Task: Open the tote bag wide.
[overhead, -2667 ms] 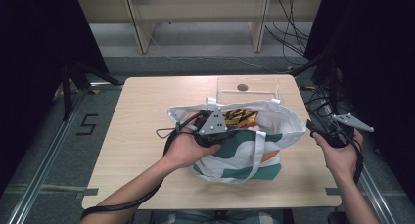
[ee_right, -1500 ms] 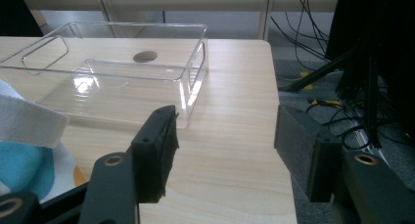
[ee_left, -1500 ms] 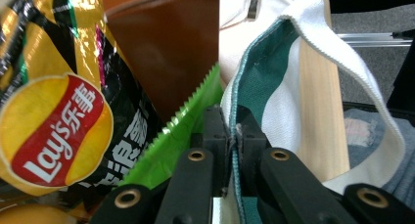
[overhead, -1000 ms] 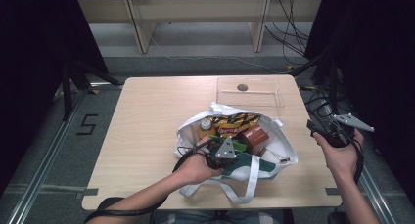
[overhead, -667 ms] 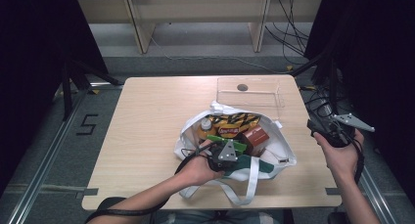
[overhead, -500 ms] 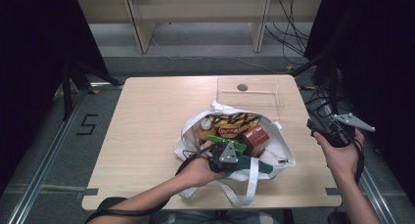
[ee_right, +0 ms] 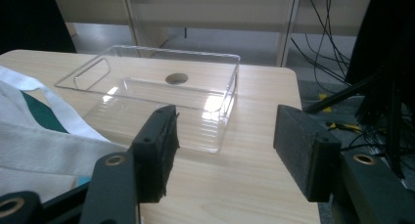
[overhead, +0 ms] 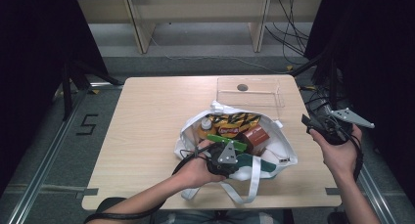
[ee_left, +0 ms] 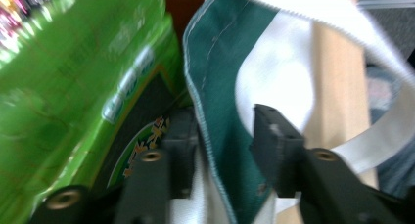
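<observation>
A white and green tote bag [overhead: 281, 148] lies open on the wooden table [overhead: 147, 116]. Inside it are a yellow chip bag [overhead: 235, 120], a green packet [overhead: 224, 140], a red-brown packet [overhead: 254, 135] and a white-capped bottle [overhead: 206, 123]. My left gripper [overhead: 239, 160] is at the bag's near rim. In the left gripper view its jaws [ee_left: 222, 131] stand apart, the bag's green and white rim [ee_left: 215, 101] runs between them, and the green packet [ee_left: 73, 87] is to the left. My right gripper [overhead: 307, 123] hovers open at the table's right edge, holding nothing [ee_right: 225, 136].
A clear plastic container [overhead: 249, 92] stands empty at the back right of the table, just beyond the bag; the right gripper view shows it ahead [ee_right: 161, 87]. The bag's white strap [overhead: 252, 182] trails toward the front edge. Cables lie on the floor to the right.
Since 2.7 s ago the left gripper has drawn the bag's rim toward the person, and the bag now gapes and shows its contents. Over the last second it barely moved. The right gripper stayed still.
</observation>
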A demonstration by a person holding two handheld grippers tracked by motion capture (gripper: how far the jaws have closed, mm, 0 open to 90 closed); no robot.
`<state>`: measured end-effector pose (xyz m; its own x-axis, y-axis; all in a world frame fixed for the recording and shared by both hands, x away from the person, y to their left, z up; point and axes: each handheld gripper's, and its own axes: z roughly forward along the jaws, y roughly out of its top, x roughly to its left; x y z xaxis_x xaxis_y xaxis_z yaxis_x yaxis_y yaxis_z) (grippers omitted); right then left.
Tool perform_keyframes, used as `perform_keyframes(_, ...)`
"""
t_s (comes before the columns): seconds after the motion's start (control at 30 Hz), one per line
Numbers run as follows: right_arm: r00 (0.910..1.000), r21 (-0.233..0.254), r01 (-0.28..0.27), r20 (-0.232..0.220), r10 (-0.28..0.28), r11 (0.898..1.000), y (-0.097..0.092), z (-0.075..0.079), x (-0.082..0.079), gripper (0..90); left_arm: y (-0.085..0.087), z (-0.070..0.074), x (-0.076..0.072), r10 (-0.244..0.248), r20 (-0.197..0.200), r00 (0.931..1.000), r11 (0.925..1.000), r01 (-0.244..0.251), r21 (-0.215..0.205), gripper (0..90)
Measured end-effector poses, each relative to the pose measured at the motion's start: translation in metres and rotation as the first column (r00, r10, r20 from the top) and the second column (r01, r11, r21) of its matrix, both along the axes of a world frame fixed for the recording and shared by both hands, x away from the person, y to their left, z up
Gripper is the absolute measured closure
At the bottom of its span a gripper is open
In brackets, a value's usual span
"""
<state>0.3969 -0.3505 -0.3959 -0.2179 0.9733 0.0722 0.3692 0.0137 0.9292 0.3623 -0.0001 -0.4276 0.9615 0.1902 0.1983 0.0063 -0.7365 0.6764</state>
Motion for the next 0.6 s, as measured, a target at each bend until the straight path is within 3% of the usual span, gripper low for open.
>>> perform_keyframes(0.03, 0.9998, -0.021, -0.015, 0.015, 0.015, 1.0, -0.001, 0.0, 0.001, 42.6, 0.001, 0.003, -0.001, 0.0, -0.008, 1.0, 0.9999, 0.0, -0.013, 51.1)
perform_keyframes(0.07, 0.9999, -0.014, -0.014, -0.006, 0.014, 1.0, 0.001, 0.003, 0.0, 42.5, 0.003, 0.006, -0.002, -0.004, -0.013, 0.9999, 0.9997, 0.004, -0.025, 48.6)
perform_keyframes(0.1, 0.9998, -0.009, -0.015, 0.013, 0.015, 1.0, 0.003, 0.003, 0.0, 42.6, 0.005, 0.008, -0.004, 0.001, -0.026, 0.9997, 0.9992, -0.002, -0.04, 46.3)
perform_keyframes(0.13, 0.9994, -0.015, -0.035, 0.005, 0.035, 0.999, 0.003, 0.004, 0.0, 42.6, 0.005, 0.01, -0.006, 0.021, -0.035, 0.9992, 0.9962, -0.024, -0.084, 45.3)
perform_keyframes(0.17, 0.9995, -0.014, -0.031, -0.006, 0.031, 0.999, 0.004, 0.006, -0.001, 42.6, 0.008, 0.013, -0.007, 0.019, -0.037, 0.9991, 0.9964, -0.022, -0.082, 44.2)
perform_keyframes(0.2, 0.9988, -0.033, -0.044, 0.017, 0.045, 0.998, 0.004, 0.005, 0.001, 42.7, 0.01, 0.017, -0.007, 0.014, -0.03, 0.9994, 0.9961, -0.017, -0.087, 42.9)
perform_keyframes(0.23, 0.9984, -0.014, -0.056, 0.007, 0.056, 0.998, 0.006, 0.007, 0.0, 43.0, 0.012, 0.019, -0.009, 0.027, -0.04, 0.9989, 0.9928, -0.031, -0.115, 41.8)
perform_keyframes(0.27, 0.9987, -0.027, -0.05, 0.004, 0.05, 0.998, 0.008, 0.008, -0.001, 43.2, 0.015, 0.023, -0.009, 0.027, -0.037, 0.999, 0.9921, -0.031, -0.121, 41.1)
perform_keyframes(0.3, 0.9983, -0.002, -0.058, -0.002, 0.058, 0.998, 0.01, 0.009, -0.002, 43.5, 0.018, 0.027, -0.01, 0.034, -0.039, 0.9987, 0.9905, -0.039, -0.132, 40.8)
perform_keyframes(0.33, 0.9979, -0.028, -0.063, 0.013, 0.064, 0.998, 0.01, 0.01, -0.001, 44.2, 0.021, 0.031, -0.01, 0.044, -0.042, 0.9982, 0.9856, -0.05, -0.162, 40.7)
perform_keyframes(0.37, 0.9978, -0.017, -0.066, 0.004, 0.067, 0.998, 0.013, 0.011, -0.002, 45.2, 0.025, 0.036, -0.011, 0.047, -0.04, 0.9981, 0.9846, -0.053, -0.167, 40.7)
perform_keyframes(0.5, 0.9947, -0.011, -0.103, 0.003, 0.103, 0.995, 0.019, 0.016, -0.003, 50.9, 0.045, 0.058, -0.008, 0.097, 0.003, 0.9953, 0.9663, -0.094, -0.24, 44.2)
perform_keyframes(0.53, 0.9945, 0.006, -0.104, 0.007, 0.104, 0.995, 0.022, 0.017, -0.004, 52.9, 0.051, 0.064, -0.007, 0.121, 0.006, 0.9926, 0.958, -0.115, -0.262, 45.2)
perform_keyframes(0.57, 0.9904, -0.011, -0.138, -0.001, 0.138, 0.99, 0.022, 0.019, -0.004, 54.2, 0.057, 0.07, -0.004, 0.136, 0.031, 0.9903, 0.952, -0.122, -0.281, 46.6)
perform_keyframes(0.6, 0.9898, 0.0, -0.142, -0.005, 0.142, 0.99, 0.025, 0.02, -0.005, 56.4, 0.063, 0.075, -0.002, 0.167, 0.035, 0.9853, 0.9403, -0.148, -0.306, 47.6)
